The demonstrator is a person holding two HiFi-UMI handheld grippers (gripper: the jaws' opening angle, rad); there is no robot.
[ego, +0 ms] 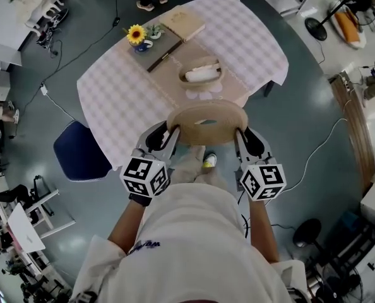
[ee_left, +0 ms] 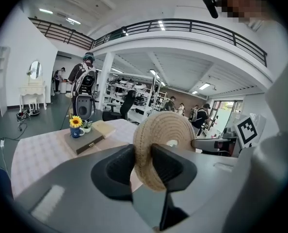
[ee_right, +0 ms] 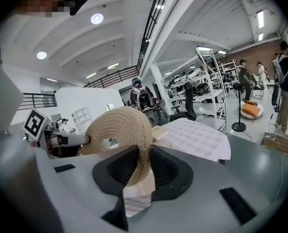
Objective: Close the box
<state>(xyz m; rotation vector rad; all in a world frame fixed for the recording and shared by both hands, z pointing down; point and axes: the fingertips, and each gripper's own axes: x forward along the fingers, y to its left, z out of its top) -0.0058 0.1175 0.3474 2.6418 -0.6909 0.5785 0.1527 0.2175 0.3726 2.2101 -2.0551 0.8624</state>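
I'm clamping the lid (ego: 206, 120) between left gripper (ego: 171, 135) and right gripper (ego: 240, 136), hanging over the table (ego: 112, 93) edge; the box (ego: 202, 74) is lying ahead across open space.

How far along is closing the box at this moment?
Done: the woven lid is off the table, with the left tool and right tool each clamped on its rim. In hand: the lid is held in the air, short of the box. Left: the box stands open, a white item showing inside, and the lid is not yet on it.
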